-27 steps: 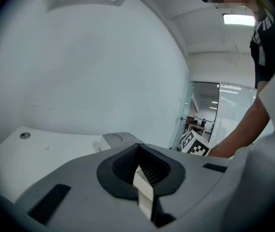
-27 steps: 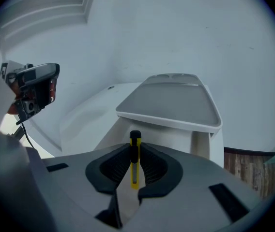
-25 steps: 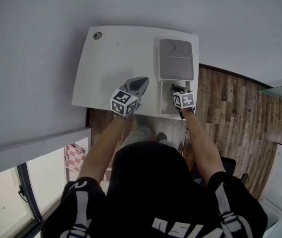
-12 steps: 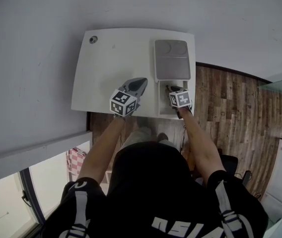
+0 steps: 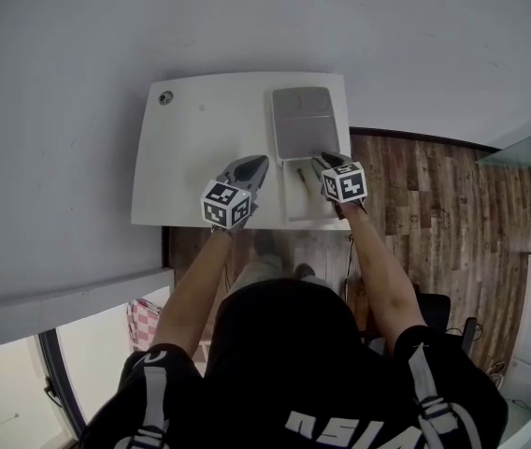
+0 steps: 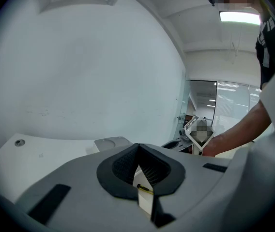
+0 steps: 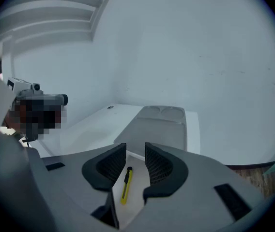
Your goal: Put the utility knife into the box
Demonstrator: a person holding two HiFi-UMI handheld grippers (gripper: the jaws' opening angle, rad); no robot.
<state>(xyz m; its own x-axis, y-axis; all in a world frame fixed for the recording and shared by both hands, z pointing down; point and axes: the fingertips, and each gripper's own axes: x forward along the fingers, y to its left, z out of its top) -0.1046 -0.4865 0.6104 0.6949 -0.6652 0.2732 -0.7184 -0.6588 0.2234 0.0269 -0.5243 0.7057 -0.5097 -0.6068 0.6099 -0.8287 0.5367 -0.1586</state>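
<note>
Utility knife flat in box, lengthwise, black tip toward lid

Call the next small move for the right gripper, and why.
Probably lift the right gripper straight up, clear of the box: its jaws stand apart, and the utility knife lies free on the box floor below them, touching neither pad.

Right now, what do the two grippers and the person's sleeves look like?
Both the left gripper and right gripper have grey, rounded plastic bodies with black ribbed pads. Each carries a white cube printed with black square markers. The person wears a black short-sleeved top with white print.
</note>
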